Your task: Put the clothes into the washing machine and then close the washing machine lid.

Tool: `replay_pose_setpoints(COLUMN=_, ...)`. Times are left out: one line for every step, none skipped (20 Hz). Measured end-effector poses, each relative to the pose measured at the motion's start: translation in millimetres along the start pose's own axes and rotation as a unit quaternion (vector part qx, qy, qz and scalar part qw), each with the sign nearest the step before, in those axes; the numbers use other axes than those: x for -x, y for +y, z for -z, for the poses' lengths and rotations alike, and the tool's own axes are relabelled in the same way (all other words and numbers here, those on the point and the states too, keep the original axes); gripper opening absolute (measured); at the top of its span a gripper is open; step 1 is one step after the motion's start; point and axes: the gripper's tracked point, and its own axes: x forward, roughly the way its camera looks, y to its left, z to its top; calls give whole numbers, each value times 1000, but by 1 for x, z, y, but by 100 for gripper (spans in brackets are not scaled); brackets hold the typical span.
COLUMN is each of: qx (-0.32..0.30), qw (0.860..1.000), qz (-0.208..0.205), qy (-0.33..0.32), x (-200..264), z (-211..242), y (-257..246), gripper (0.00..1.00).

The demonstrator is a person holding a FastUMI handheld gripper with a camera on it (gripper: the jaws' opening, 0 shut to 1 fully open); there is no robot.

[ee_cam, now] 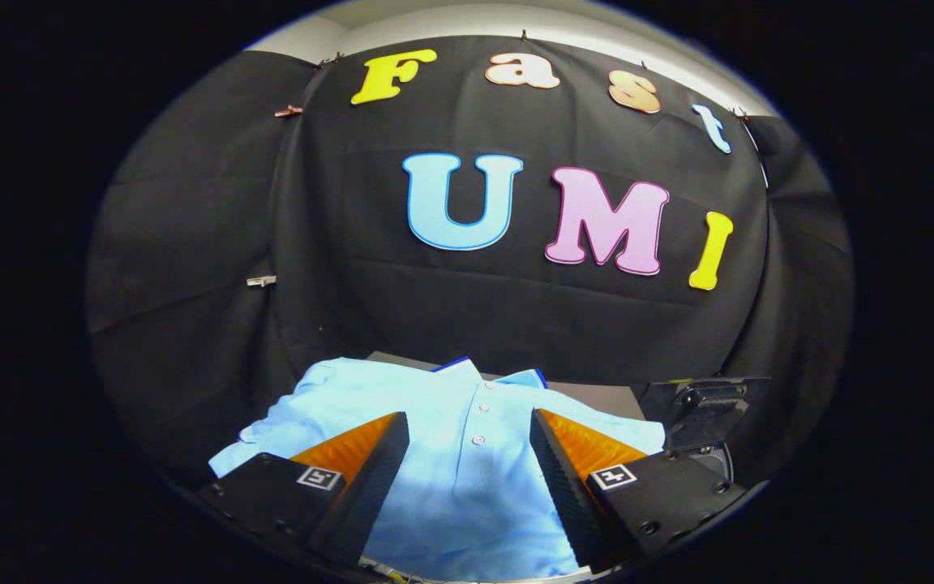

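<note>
My gripper (pixel 469 454) is spread wide, holding nothing. Between and just ahead of its fingers lies a light blue shirt (pixel 451 422), flat on a dark surface. To the right sits a dark machine (pixel 702 410), partly visible. Closing here, I might pinch only one thin layer, and the shirt could slip free.

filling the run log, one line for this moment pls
gripper: open, above shirt | shirt: light blue, spread flat, buttons between fingers | grasp: not yet | dark machine: right of shirt
</note>
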Motion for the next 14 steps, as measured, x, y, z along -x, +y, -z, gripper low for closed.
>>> replay_pose_setpoints(qx=1, qw=1000, qz=1, qy=7, x=-7, z=2, y=-2, gripper=95)
replay_pose_setpoints(qx=5, qw=1000, qz=1, qy=17, x=-15, z=5, y=-3, gripper=95)
replay_pose_setpoints(qx=11, qw=999, qz=-4, qy=36, x=-22, z=12, y=-1, gripper=95)
replay_pose_setpoints(qx=12, qw=999, qz=-8, qy=48, x=-28, z=19, y=-1, gripper=95)
replay_pose_setpoints(qx=16, qw=998, qz=-6, qy=61, x=-34, z=26, y=-3, gripper=95)
replay_pose_setpoints(qx=21, qw=997, qz=0, qy=70, x=-39, z=31, y=-6, gripper=95)
replay_pose_setpoints(qx=22, qw=997, qz=1, qy=79, x=-44, z=36, y=-8, gripper=95)
replay_pose_setpoints(qx=21, qw=995, qz=2, qy=94, x=-50, z=43, y=-10, gripper=95)
replay_pose_setpoints(qx=16, qw=994, qz=1, qy=106, x=-53, z=48, y=-10, gripper=95)
replay_pose_setpoints(qx=7, qw=992, qz=2, qy=122, x=-53, z=57, y=-11, gripper=95)
replay_pose_setpoints(qx=-2, qw=990, qz=2, qy=139, x=-55, z=66, y=-11, gripper=95)
replay_pose_setpoints(qx=-7, qw=989, qz=3, qy=147, x=-57, z=69, y=-11, gripper=96)
replay_pose_setpoints(qx=-2, qw=989, qz=1, qy=147, x=-63, z=67, y=-12, gripper=96)
replay_pose_setpoints(qx=6, qw=988, qz=0, qy=154, x=-63, z=69, y=-12, gripper=95)
